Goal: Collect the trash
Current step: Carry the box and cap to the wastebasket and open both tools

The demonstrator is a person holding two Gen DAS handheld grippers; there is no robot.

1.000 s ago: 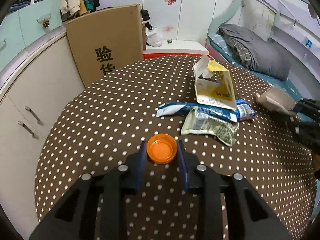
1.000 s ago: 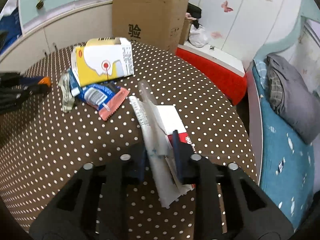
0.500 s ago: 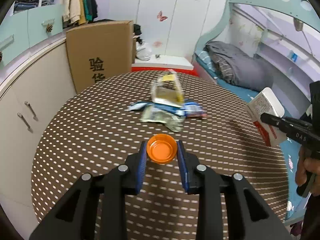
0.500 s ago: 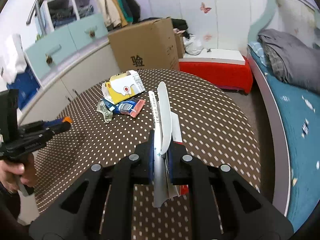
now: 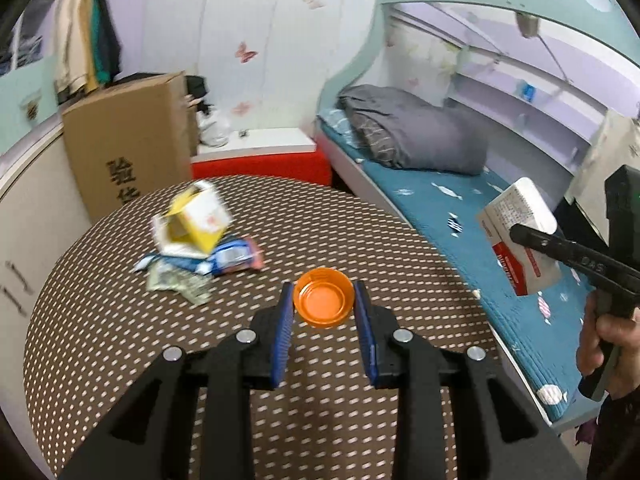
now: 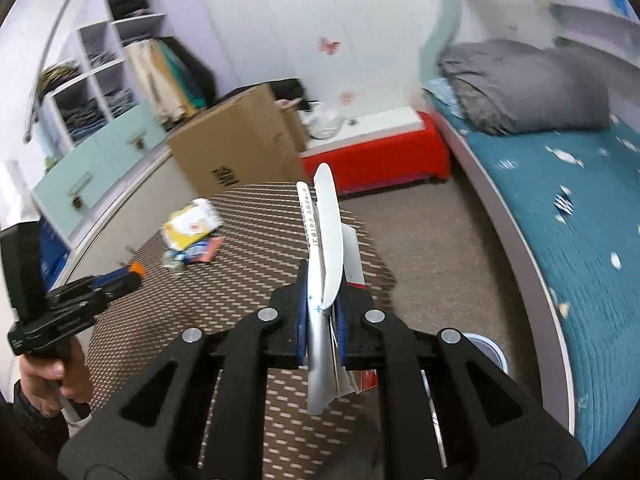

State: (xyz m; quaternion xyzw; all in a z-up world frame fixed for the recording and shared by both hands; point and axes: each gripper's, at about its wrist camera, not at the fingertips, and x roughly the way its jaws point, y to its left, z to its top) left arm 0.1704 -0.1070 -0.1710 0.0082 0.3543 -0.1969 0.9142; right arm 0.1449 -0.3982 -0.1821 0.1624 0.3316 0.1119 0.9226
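My left gripper [image 5: 323,300] is shut on an orange bottle cap [image 5: 322,305], held above the brown dotted round table [image 5: 120,340]. My right gripper [image 6: 322,304] is shut on a flattened white and red carton [image 6: 326,236], which stands on edge between the pads. The left wrist view shows that carton [image 5: 520,236] at the far right, out over the bed side. A pile of trash lies on the table's far part: a yellow and white box [image 5: 196,216], a blue wrapper [image 5: 232,256] and a grey-green wrapper [image 5: 176,284].
A big cardboard box [image 5: 128,140] and a red bench [image 5: 260,166] stand behind the table. The bed [image 5: 460,208] runs along the right, cabinets [image 5: 24,184] along the left. A white round container [image 6: 484,350] sits on the floor under my right gripper.
Both grippers have risen and pulled back from the table, so the trash pile looks farther off. The right gripper rolled, turning the carton on edge. The cap stays gripped.
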